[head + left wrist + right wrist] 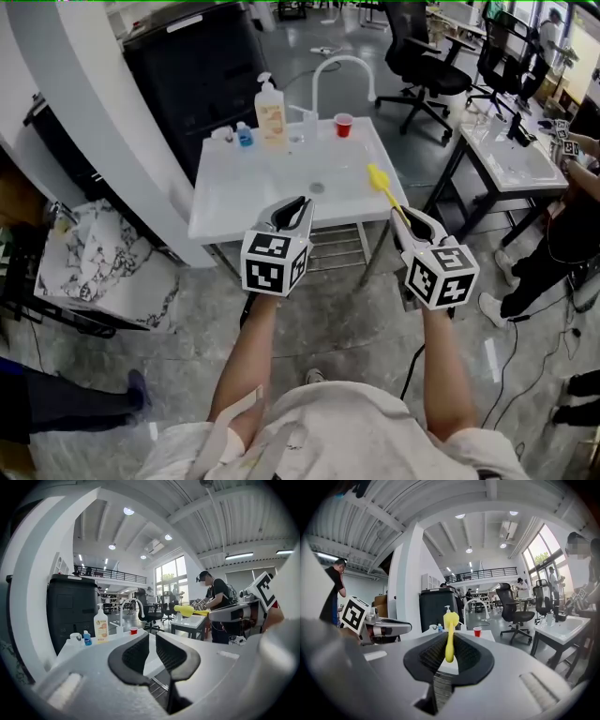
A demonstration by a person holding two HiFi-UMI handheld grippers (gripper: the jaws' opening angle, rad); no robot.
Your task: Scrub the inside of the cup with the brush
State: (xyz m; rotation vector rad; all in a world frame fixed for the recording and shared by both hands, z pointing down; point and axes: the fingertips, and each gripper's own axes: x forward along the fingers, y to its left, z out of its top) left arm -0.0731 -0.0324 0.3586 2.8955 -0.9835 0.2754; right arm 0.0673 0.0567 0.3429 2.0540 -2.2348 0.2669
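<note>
My left gripper (152, 638) is closed on nothing. My right gripper (405, 216) is clamped on the handle end of the yellow brush (380, 179), whose head points toward the faucet (339, 66).

The red cup (343, 125) stands just beside the faucet, under its arch, at the far edge of the white sink table (214, 217). Both grippers hang on my side of the faucet, well short of it.

What worries me most is the cup. It looks light and nothing holds it. If I push bristles in before the left jaws open and take hold of it, I expect it to tip or skid off the edge behind the faucet. The brush is held far back, so side pressure may twist it in the pads. The arch blocks a straight drop into the cup, and a careless angle could knock the brush on the pipe.

Left of the faucet, the soap bottle (272, 114) and small blue bottle (245, 137) crowd that side. The basin on my side of the faucet is bare, so that is my best lane. Right of the faucet there are chairs and another table, with little swing room.
</note>
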